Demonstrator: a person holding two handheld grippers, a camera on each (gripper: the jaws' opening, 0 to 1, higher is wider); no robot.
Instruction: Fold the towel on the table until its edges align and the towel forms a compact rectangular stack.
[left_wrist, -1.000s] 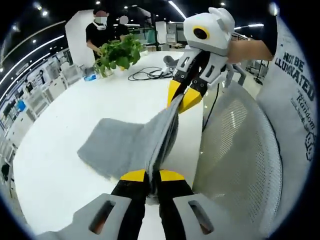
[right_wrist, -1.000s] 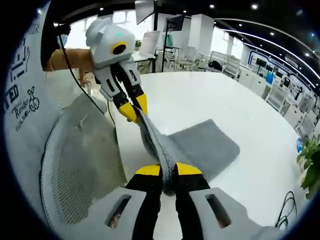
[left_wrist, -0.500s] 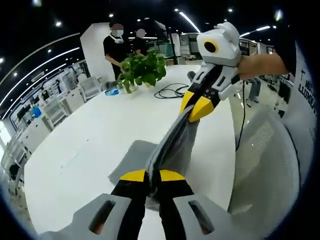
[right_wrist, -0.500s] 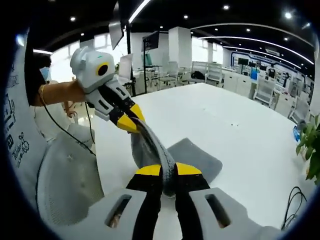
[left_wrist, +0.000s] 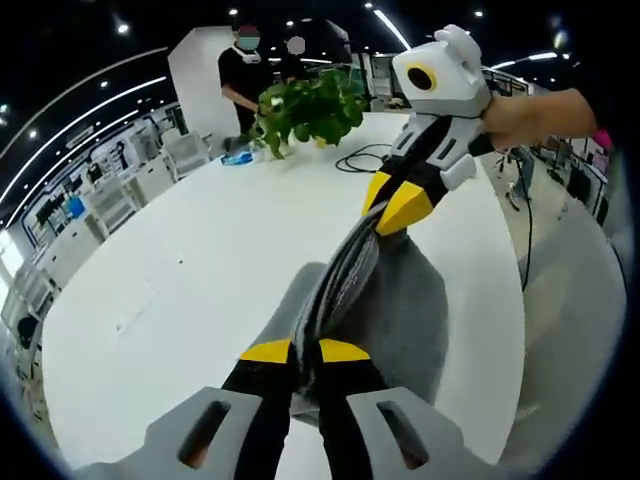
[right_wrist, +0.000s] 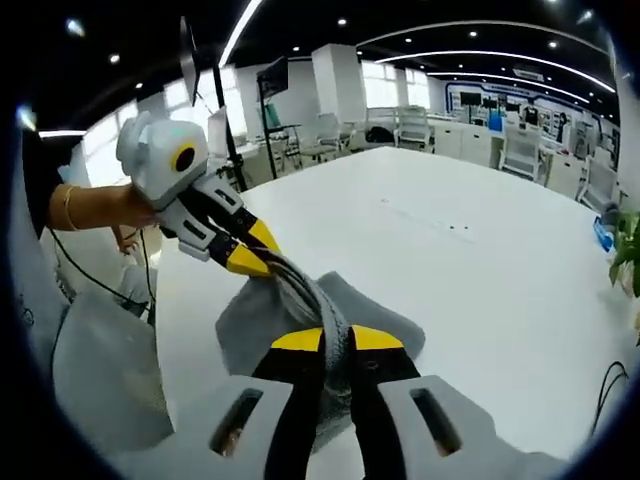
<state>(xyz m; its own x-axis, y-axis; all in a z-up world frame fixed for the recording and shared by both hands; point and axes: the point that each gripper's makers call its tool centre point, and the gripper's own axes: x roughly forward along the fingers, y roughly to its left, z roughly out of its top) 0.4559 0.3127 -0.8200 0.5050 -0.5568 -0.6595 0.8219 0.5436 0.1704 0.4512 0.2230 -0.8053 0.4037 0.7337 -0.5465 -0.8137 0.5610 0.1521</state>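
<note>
Closest in, the left gripper (left_wrist: 304, 352) has its jaws pinched tight on one corner of the grey towel (left_wrist: 400, 310). The held edge runs taut from there straight out to the right gripper (left_wrist: 392, 207), which is clamped on the other corner, so that edge is the long axis strung between the two. Both sit raised above the white desk (left_wrist: 190, 260); the towel's far part lies bunched on it. Beyond stands a potted plant (left_wrist: 305, 103). Probably both hands carry the edge forward together.
</note>
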